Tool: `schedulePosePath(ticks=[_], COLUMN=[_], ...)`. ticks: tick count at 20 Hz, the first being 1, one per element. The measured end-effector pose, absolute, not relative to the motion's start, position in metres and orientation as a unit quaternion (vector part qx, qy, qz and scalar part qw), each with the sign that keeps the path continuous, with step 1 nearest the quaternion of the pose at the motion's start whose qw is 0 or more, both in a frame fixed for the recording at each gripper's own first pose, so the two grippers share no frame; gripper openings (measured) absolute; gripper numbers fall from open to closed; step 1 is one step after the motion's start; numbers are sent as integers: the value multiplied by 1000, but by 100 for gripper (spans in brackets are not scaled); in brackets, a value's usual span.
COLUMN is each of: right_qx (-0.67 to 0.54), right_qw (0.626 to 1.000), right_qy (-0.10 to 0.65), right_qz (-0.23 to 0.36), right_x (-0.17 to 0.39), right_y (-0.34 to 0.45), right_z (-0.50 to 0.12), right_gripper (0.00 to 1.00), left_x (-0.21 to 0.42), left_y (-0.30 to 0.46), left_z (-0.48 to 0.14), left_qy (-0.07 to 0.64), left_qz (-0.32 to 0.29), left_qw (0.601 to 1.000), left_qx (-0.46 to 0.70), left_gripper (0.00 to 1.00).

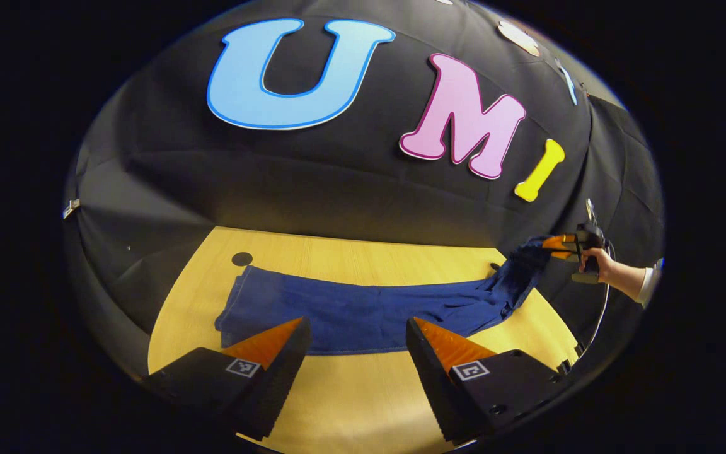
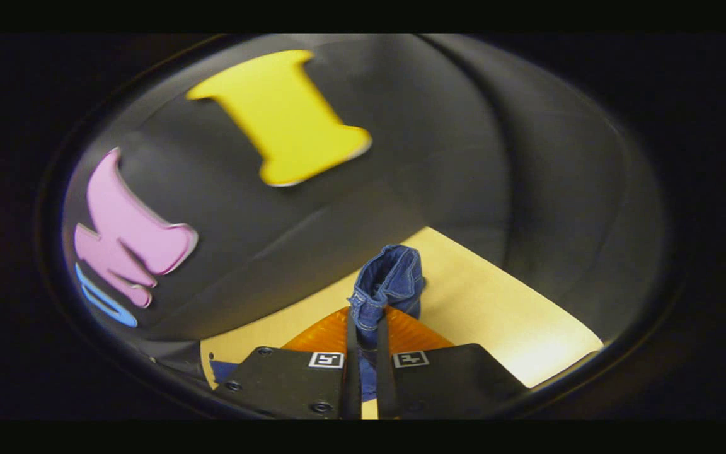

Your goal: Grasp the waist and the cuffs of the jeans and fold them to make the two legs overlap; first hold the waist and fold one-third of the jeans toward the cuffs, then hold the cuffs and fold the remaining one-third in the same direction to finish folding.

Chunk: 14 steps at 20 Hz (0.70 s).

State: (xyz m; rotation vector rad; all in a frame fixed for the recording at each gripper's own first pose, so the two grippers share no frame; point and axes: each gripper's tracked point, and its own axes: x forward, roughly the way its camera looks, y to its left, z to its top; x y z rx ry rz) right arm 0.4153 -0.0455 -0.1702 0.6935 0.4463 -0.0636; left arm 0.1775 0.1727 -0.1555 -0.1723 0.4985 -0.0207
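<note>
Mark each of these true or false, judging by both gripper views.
1. The right gripper is shut on the jeans. True.
2. The left gripper is clamped on the jeans. False: its fingers stand open above the table, holding nothing.
3. The jeans lie in a heap on the floor. False: they stretch along the table, one end lifted.
4. A hand holds the right gripper. True.

Jeans [image 1: 363,315]: deep blue denim, with paler stitching along the seams in the right gripper view
Surface [image 1: 350,384]: pale yellow wood grain, with one small dark round spot [image 1: 241,258] near the jeans' far left corner
Booth wall [image 1: 338,183]: plain black cloth
Sleeve [image 1: 648,284]: white
</note>
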Motion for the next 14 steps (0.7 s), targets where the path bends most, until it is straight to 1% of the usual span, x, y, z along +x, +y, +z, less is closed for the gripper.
schedulePosePath(ticks=[1,3,5,6,8,10,12,13,14], right_qx=[309,255,193,160,101,41,-7,-28,-51], right_qw=[930,951,964,969,968,959,939,935,934], right_qy=[198,172,170,173,204,245,300,307,305], right_qz=[-10,35,64,76,106,139,168,174,179], right_x=[414,402,391,390,380,360,331,320,313], right_y=[-35,2,39,65,133,184,215,222,224], right_z=[-142,-99,-74,-74,-105,-157,-207,-218,-222], right_gripper=[14,13,13,13,13,13,13,13,20], left_x=[165,145,125,118,103,93,88,88,89], left_y=[183,199,214,222,238,251,258,261,265], left_z=[-157,-159,-164,-167,-177,-190,-196,-199,-202], left_qy=[248,250,254,255,263,277,283,288,294], left_qz=[-10,-9,-5,0,12,30,40,46,53], left_qw=[965,965,964,963,960,955,950,947,944], left_qx=[-78,-73,-80,-84,-95,-106,-123,-132,-138], left_gripper=[95,94,95,95,95,95,95,95,95])
